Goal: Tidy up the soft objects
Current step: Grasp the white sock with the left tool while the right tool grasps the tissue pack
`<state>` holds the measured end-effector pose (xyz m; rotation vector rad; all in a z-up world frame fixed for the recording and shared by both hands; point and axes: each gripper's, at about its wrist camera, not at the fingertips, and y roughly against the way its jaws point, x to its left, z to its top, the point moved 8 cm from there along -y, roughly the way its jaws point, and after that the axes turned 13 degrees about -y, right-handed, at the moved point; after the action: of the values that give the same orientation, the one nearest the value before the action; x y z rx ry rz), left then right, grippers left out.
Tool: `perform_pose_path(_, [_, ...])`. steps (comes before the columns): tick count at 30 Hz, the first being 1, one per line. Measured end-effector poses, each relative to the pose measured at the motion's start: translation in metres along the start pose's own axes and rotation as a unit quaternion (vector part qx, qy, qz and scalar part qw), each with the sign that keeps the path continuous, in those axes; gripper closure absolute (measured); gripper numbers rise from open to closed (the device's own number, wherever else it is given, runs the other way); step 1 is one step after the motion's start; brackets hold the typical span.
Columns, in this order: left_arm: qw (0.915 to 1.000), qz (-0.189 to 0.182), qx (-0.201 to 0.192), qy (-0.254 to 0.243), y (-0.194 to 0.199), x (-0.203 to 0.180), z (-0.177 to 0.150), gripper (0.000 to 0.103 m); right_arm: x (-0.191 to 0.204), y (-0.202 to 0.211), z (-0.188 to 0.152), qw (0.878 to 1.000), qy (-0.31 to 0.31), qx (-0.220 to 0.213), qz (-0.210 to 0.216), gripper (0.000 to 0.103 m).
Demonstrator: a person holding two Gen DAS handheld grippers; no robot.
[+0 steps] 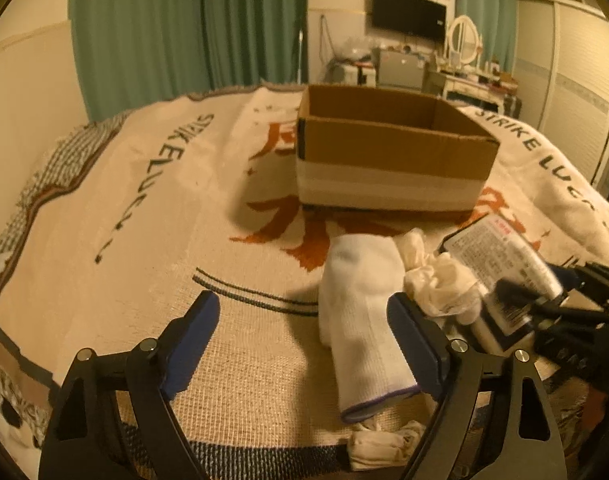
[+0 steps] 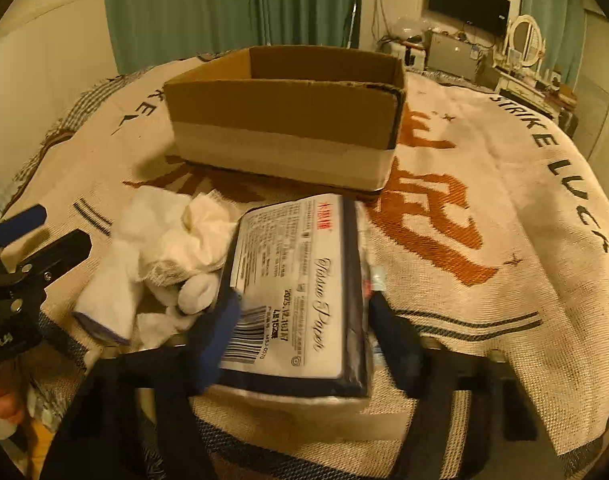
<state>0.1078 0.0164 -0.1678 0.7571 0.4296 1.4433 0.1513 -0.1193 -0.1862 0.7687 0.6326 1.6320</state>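
An open cardboard box (image 1: 388,152) (image 2: 288,120) stands on the blanket-covered bed. In front of it lie a white sock (image 1: 364,320) (image 2: 116,280), a crumpled white cloth (image 1: 436,284) (image 2: 184,240) and a dark tissue paper pack (image 1: 500,272) (image 2: 300,296). My left gripper (image 1: 304,340) is open, its right finger beside the sock. My right gripper (image 2: 304,332) is shut on the tissue pack, one finger on each side; it also shows in the left wrist view (image 1: 544,304).
The cream blanket (image 1: 144,240) with black lettering and orange characters covers the bed. Green curtains (image 1: 184,28) hang behind. A TV (image 1: 408,12), a dresser with mirror (image 1: 464,44) and a wardrobe stand at the back right.
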Motion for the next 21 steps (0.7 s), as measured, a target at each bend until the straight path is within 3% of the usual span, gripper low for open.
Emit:
perform_pose_path(2, [0.9999,-0.007,0.013,-0.003,-0.009,-0.003,0.0,0.03,-0.002,0.006,0.004,1.0,-0.01,-0.009,0.012,0.063])
perform_pose_path(8, [0.9989,-0.037,0.029,-0.008,-0.03,-0.018,0.006,0.03,-0.013,0.031,0.027,0.998,-0.029,-0.055,0.018,0.066])
perform_pose_path(13, [0.9972,-0.055,0.04,-0.033,-0.048,-0.036,0.011,0.032,-0.021,0.036,0.038,0.997,-0.043,-0.065,0.026,0.066])
perform_pose_path(14, [0.9965,-0.064,0.042,-0.034,-0.05,-0.038,0.011,0.047,-0.022,0.036,0.038,0.997,-0.045,-0.064,0.027,0.066])
perform_pose_path(15, [0.9956,-0.074,0.046,-0.034,-0.052,-0.04,0.011,0.053,-0.023,0.035,0.038,0.996,-0.047,-0.063,0.029,0.066])
perform_pose_path(16, [0.9954,-0.075,0.047,-0.036,-0.052,-0.041,0.01,0.054,-0.023,0.034,0.037,0.997,-0.047,-0.062,0.029,0.066])
perform_pose_path(18, [0.995,-0.08,0.045,-0.038,-0.049,-0.042,0.01,0.064,-0.023,0.034,0.035,0.997,-0.047,-0.06,0.028,0.066])
perform_pose_path(21, [0.9952,-0.083,0.042,-0.03,-0.04,-0.038,0.007,0.068,-0.022,0.04,0.035,0.997,-0.044,-0.063,0.026,0.066])
